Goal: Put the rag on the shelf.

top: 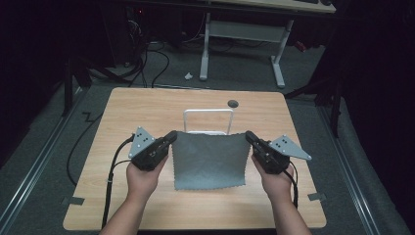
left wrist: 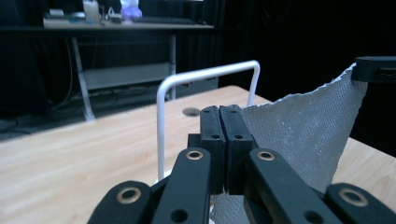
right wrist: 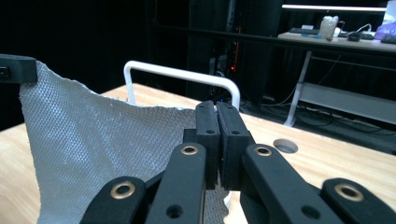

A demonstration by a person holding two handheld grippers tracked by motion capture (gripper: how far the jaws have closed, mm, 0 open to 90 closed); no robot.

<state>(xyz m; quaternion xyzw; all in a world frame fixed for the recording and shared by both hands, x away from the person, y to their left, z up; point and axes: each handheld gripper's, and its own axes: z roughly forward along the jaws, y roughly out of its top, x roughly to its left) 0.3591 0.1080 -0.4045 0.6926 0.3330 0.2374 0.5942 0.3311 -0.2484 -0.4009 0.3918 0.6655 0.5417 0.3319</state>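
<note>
A grey cloth (top: 209,160) hangs spread between my two grippers above the wooden table (top: 122,112). My left gripper (top: 171,136) is shut on the cloth's upper left corner, and my right gripper (top: 248,135) is shut on its upper right corner. In the left gripper view the jaws (left wrist: 219,112) are pressed together on the cloth (left wrist: 303,126), which stretches to the other gripper's tip (left wrist: 376,69). The right gripper view shows its jaws (right wrist: 217,109) clamped on the cloth (right wrist: 93,140). A white wire rack (top: 208,113) stands upright just behind the cloth.
A small dark round hole (top: 233,103) sits in the table behind the rack. Beyond the table's far edge a white desk frame (top: 242,44) and cables (top: 147,63) lie on the grey floor. Black cables trail from both grippers toward the table's near edge.
</note>
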